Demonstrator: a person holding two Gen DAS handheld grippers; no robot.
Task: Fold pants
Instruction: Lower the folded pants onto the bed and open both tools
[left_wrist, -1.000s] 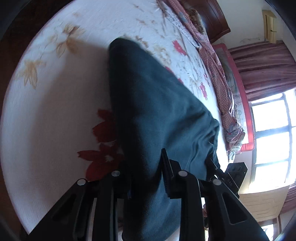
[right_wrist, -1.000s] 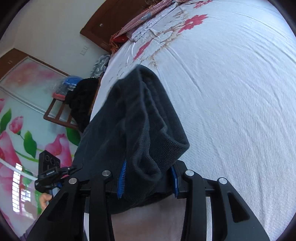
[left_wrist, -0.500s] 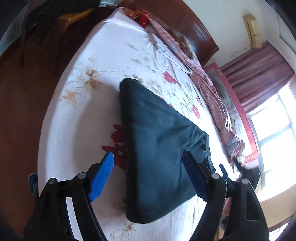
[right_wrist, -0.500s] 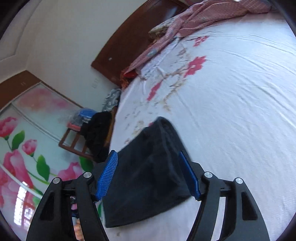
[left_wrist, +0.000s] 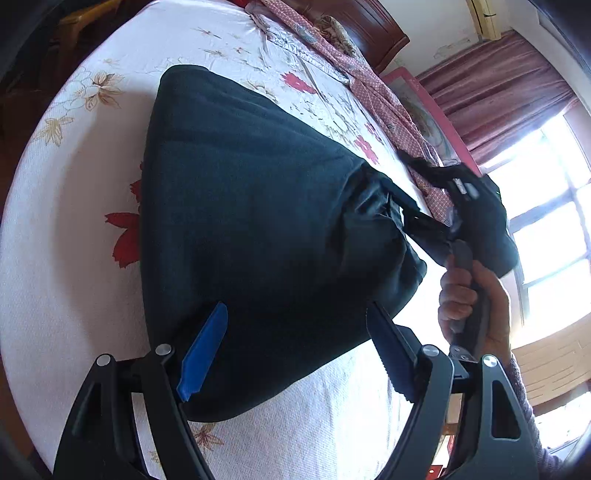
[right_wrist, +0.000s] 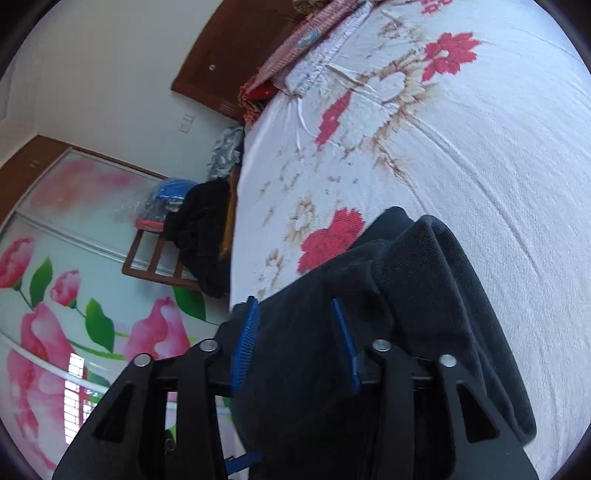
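1. The left gripper (left_wrist: 295, 347) stands wide open above the bed, its blue pads (left_wrist: 203, 354) clear of the cloth; its jaws have just been opening, with nothing pinched between them.
2. The right gripper (right_wrist: 295, 343) is partly open and has just been closing a little; whether its pads press the fabric below them I cannot tell.
3. The dark pants (left_wrist: 251, 221) lie folded in a flat stack on the bedsheet (left_wrist: 62, 229), white with red flowers.
4. In the left view, a hand (left_wrist: 472, 299) grips the right gripper's handle beside the waistband end.
5. A pink patterned blanket (left_wrist: 373, 88) lies along the far edge.
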